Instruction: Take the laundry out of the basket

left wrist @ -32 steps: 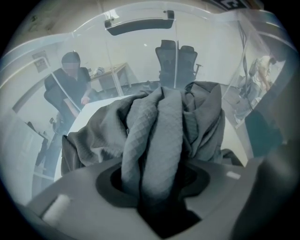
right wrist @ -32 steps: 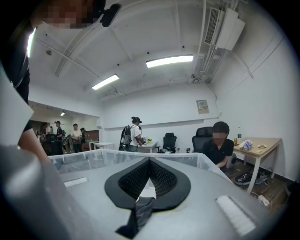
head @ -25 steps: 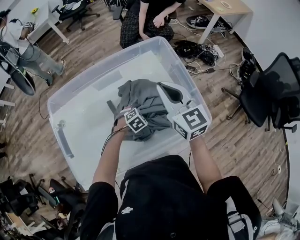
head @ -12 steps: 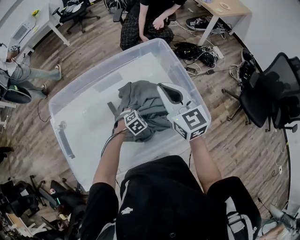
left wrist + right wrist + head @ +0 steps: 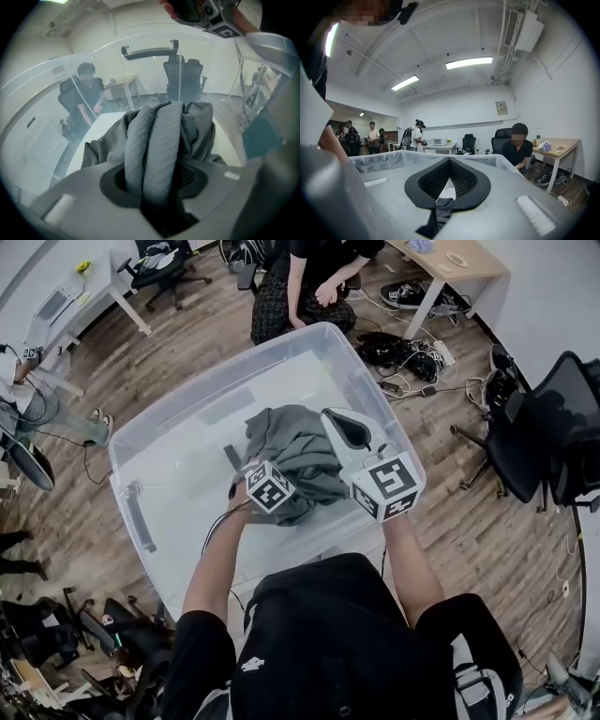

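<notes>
Left gripper (image 5: 153, 176) closing on laundry (image 5: 295, 451), basket (image 5: 173, 442) on floor (image 5: 192, 338).

Seated person (image 5: 305, 287): cut off at our head view's top edge.
Grey garment (image 5: 295, 451): underside hidden from us.

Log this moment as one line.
left tongs: closing on grey garment | right tongs: shut on same garment | garment: bunched inside clear basket
</notes>
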{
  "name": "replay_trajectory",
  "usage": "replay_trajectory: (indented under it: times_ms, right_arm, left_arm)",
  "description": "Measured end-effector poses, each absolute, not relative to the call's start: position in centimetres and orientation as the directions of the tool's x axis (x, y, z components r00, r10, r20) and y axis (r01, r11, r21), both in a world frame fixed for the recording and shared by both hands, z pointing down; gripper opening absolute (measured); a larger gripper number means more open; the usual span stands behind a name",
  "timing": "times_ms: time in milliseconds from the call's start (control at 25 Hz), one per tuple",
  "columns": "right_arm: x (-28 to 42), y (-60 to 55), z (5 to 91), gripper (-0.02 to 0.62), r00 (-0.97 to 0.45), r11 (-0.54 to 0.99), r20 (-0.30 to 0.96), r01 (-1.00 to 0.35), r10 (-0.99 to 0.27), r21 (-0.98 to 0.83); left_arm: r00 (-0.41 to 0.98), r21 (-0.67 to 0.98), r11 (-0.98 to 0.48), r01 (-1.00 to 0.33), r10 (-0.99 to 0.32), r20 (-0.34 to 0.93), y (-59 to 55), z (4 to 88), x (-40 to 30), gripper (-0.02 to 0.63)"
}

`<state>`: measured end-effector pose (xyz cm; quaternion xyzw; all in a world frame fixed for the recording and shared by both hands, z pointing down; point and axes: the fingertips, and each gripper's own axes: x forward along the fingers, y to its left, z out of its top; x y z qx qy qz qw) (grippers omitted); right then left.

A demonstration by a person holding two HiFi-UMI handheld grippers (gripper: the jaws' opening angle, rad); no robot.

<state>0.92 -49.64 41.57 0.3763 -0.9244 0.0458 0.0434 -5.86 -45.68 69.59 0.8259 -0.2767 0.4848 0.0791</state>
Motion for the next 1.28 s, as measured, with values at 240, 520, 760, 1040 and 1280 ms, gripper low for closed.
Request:
replay_trajectory:
  times_ms: [240, 520, 760, 1040, 1280]
  right_arm:
    - [0.8, -49.4, 41.6, 0.000, -0.718, 0.718, 0.110, -0.694, -0.687, -0.052]
    - [0.8, -49.4, 41.1, 0.000, -0.722, 0.720, 0.091, -0.691, -0.686, -0.056]
    - [0.6, -49.0, 40.8, 0.000, -0.731, 0.730, 0.084, -0.682, -0.677, -0.051]
    - [0.0, -48.7, 39.9, 0.000, -0.740, 0.740, 0.073, -0.672, -0.669, -0.034]
    - [-0.6, -48.6, 39.4, 0.000, -0.745, 0.746, 0.073, -0.666, -0.663, -0.020]
  left_arm:
    - [0.404, -0.141, -0.804, -0.578, -0.432, 0.806, -46.3, 66.9, -6.2, 0.166]
    - [0.430, -0.126, -0.752, -0.646, -0.496, 0.754, -46.5, 63.6, -7.3, 0.166]
    - [0.448, -0.121, -0.682, -0.721, -0.592, 0.670, -46.6, 59.7, -8.7, 0.166]
    - [0.445, -0.109, -0.594, -0.797, -0.700, 0.559, -46.4, 54.6, -10.8, 0.166]
    - [0.406, -0.123, -0.515, -0.848, -0.782, 0.473, -46.7, 50.7, -12.9, 0.166]
